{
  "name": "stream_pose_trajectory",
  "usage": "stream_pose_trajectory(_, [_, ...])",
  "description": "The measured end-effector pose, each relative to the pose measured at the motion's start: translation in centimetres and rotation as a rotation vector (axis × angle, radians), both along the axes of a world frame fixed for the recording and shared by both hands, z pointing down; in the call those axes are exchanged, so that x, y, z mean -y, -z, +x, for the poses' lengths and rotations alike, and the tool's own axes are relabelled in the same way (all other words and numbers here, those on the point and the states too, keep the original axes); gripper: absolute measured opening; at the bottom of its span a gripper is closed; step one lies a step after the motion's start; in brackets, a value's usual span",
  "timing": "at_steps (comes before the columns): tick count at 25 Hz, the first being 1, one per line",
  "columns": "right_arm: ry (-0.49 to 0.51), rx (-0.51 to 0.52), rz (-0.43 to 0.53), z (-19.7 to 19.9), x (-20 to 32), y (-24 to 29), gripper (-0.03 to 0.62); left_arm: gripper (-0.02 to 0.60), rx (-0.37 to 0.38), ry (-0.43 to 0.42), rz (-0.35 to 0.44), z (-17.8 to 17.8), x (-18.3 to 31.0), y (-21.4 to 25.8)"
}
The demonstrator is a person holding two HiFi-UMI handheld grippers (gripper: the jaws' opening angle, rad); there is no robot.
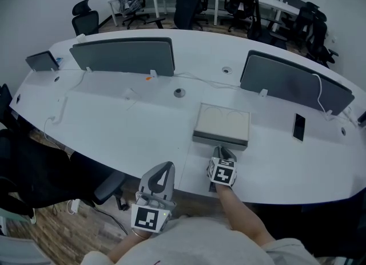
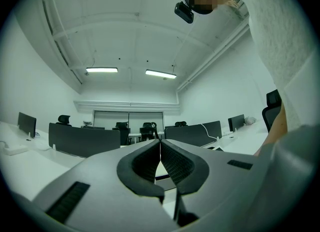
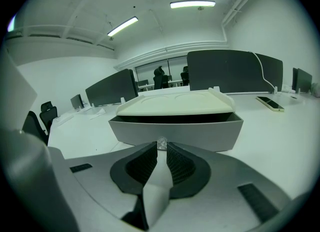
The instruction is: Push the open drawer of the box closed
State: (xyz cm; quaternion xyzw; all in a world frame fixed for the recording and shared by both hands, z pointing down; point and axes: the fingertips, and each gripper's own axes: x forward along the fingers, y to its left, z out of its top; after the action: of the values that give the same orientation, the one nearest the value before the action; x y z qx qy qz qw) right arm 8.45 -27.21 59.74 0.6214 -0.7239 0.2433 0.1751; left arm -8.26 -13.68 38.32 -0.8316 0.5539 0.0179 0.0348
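Grey left gripper (image 1: 164,170) nearest us, jaws shut, empty. Right gripper (image 1: 223,153): jaws nipped on the knob (image 3: 161,143) of the drawer (image 3: 175,132), part-open under its box (image 1: 223,122) on the worktop (image 1: 114,126). Next, we reckon: push straight fwd.

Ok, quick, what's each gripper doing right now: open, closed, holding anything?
Left gripper: closed, nothing between its jaws.
Right gripper: closed on the drawer knob.

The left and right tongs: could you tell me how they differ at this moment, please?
The right tongs sit at the open drawer, nipping its knob; the left tongs hover apart from the box, empty. Right tongs point level; left tongs tilt upward. Both are shut.
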Motion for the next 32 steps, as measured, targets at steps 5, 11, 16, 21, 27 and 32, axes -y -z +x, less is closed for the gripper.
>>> stream_pose_trajectory(5, [-0.001,-0.003,0.001,0.1,0.4,0.0,0.067,0.009,0.015,-0.012,-0.017,0.0,-0.1,-0.5])
stream_pose_trajectory(11, [-0.004,-0.003,0.0,0.3,1.1,-0.1,0.067,0.009,0.011,0.002,-0.009,-0.2,0.0,-0.3])
stream_pose_trajectory(16, [-0.002,0.001,-0.002,0.3,1.8,0.1,0.067,0.009,0.005,0.012,-0.005,-0.4,0.4,0.2])
stream_pose_trajectory(21, [-0.003,-0.002,-0.005,0.4,2.2,-0.1,0.067,0.009,0.023,0.009,-0.03,-0.4,0.5,-0.5])
stream_pose_trajectory(27, [-0.008,0.0,-0.009,0.4,2.4,0.0,0.067,0.009,0.038,-0.002,-0.034,-0.4,0.4,-0.6])
stream_pose_trajectory(32, [-0.01,-0.002,-0.008,0.4,2.5,-0.1,0.067,0.009,0.006,0.021,-0.01,-0.7,0.8,0.2])
